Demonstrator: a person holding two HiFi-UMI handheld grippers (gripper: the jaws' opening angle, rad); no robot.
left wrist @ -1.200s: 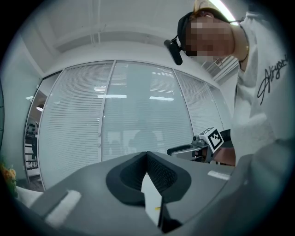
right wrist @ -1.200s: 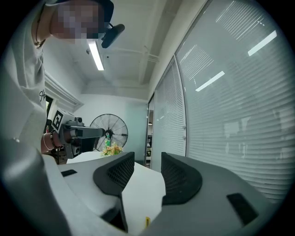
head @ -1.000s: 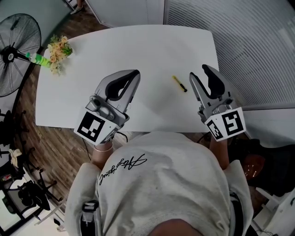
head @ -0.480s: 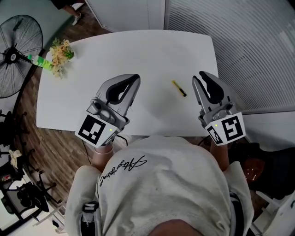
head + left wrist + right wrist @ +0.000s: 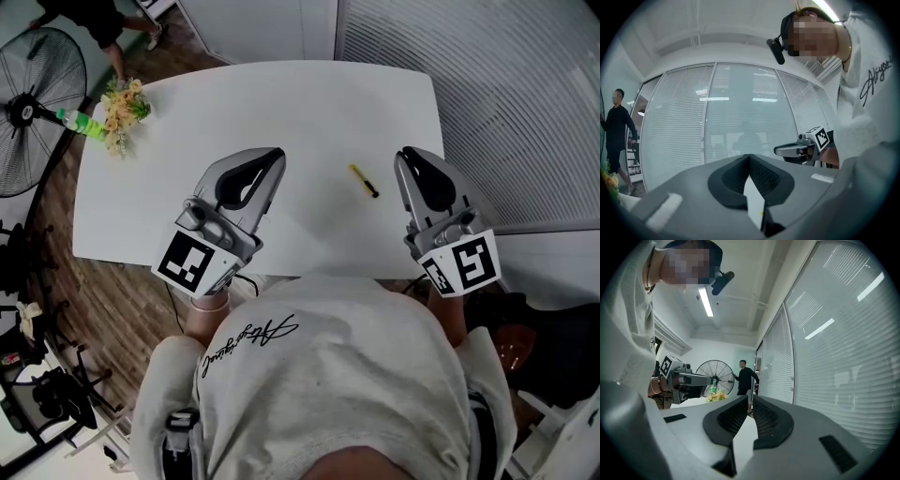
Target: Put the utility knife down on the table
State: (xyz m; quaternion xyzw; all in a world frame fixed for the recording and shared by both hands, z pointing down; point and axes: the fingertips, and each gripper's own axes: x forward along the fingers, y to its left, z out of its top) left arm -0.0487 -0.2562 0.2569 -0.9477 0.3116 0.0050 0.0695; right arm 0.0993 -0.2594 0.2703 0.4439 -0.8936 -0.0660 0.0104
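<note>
The knife (image 5: 365, 181) lies on the desk (image 5: 187, 112) near its right edge. The left gripper (image 5: 277, 151) has its jaws clenched. The right gripper (image 5: 406, 154) has just been closing its jaws on nothing and they stand a sliver apart. Best keep both clear of the knife.

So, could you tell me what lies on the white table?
A yellow utility knife and a bunch of flowers. The person's shoulders hide part of the near edge.

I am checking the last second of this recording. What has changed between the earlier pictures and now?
The right gripper jaws have just been closing, nearly together now, with nothing between them. The utility knife lies on the table as before; the left gripper stays shut.
</note>
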